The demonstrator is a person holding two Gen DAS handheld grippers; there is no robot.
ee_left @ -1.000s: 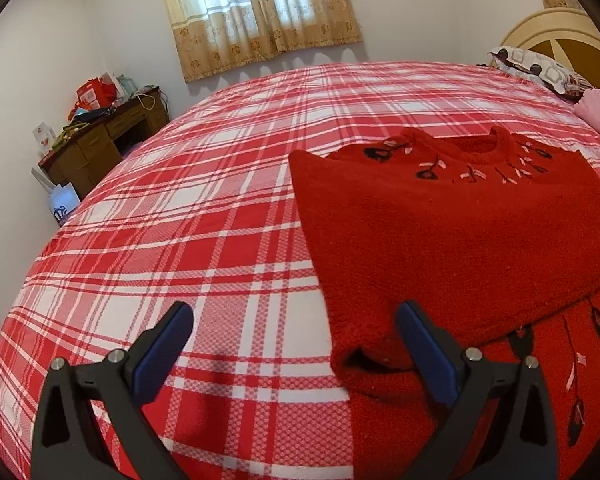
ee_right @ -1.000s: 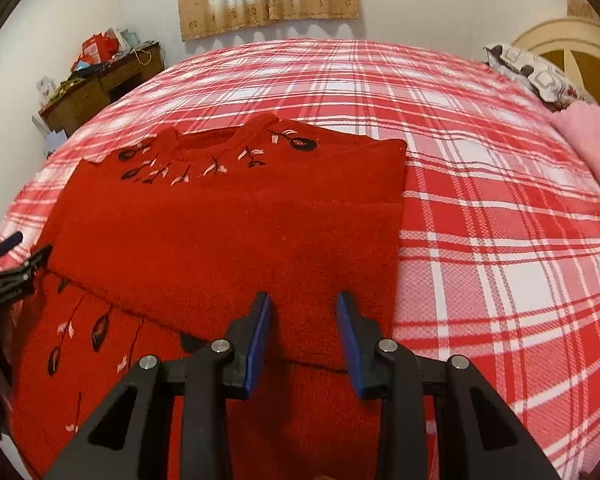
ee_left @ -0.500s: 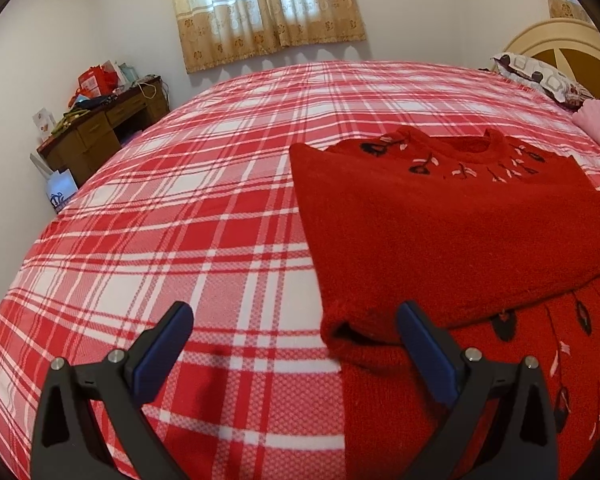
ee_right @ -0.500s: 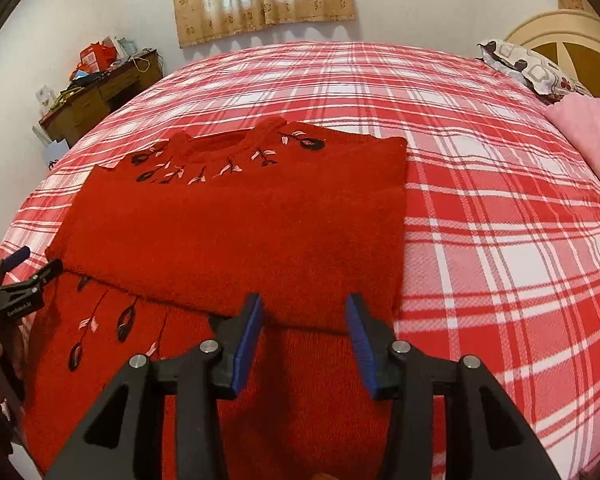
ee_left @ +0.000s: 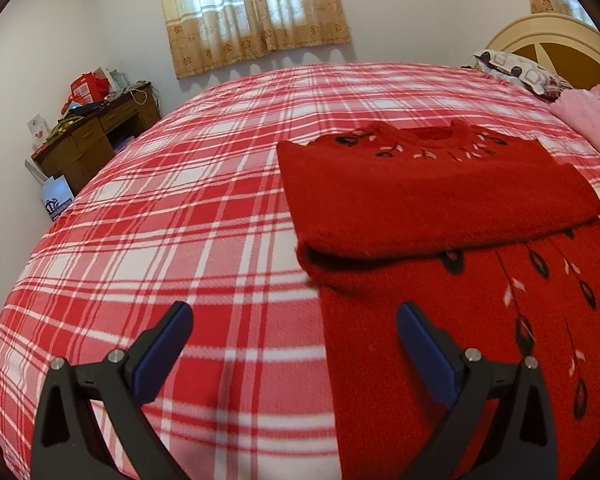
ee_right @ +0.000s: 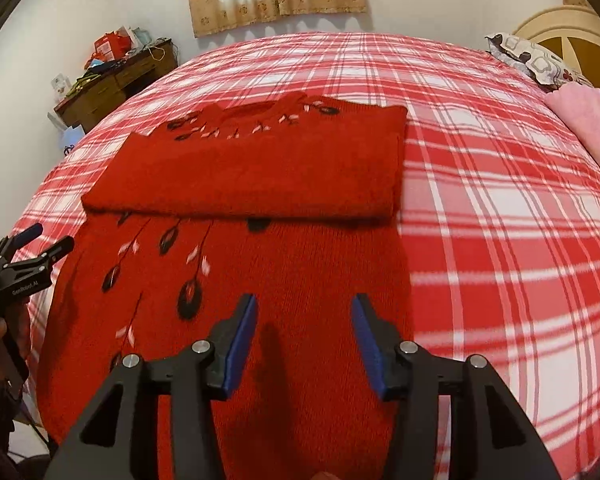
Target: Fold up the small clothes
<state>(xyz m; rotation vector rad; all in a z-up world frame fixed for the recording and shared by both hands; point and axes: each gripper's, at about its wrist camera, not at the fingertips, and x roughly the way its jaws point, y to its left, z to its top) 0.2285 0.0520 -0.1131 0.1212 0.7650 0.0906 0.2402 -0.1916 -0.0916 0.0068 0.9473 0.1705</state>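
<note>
A red knit sweater (ee_left: pixel 432 196) with black and white leaf embroidery lies flat on the red plaid bed (ee_left: pixel 180 216). Its sleeves are folded across the chest, forming a thick band over the body panel (ee_right: pixel 292 280). My left gripper (ee_left: pixel 294 340) is open and empty, hovering over the sweater's left lower edge. My right gripper (ee_right: pixel 304 336) is open and empty above the lower body panel. The left gripper also shows at the left edge of the right wrist view (ee_right: pixel 40 244).
A wooden desk (ee_left: pixel 92 136) piled with items stands by the wall at the left. A pink garment (ee_left: pixel 588 120) and a patterned pillow (ee_left: pixel 516 70) lie near the headboard (ee_left: pixel 556 40) at the right. A curtained window (ee_left: pixel 252 12) is behind.
Both grippers have pulled back toward the sweater's hem. The right gripper's jaws have opened wider. The sleeve band lies farther from both grippers.
</note>
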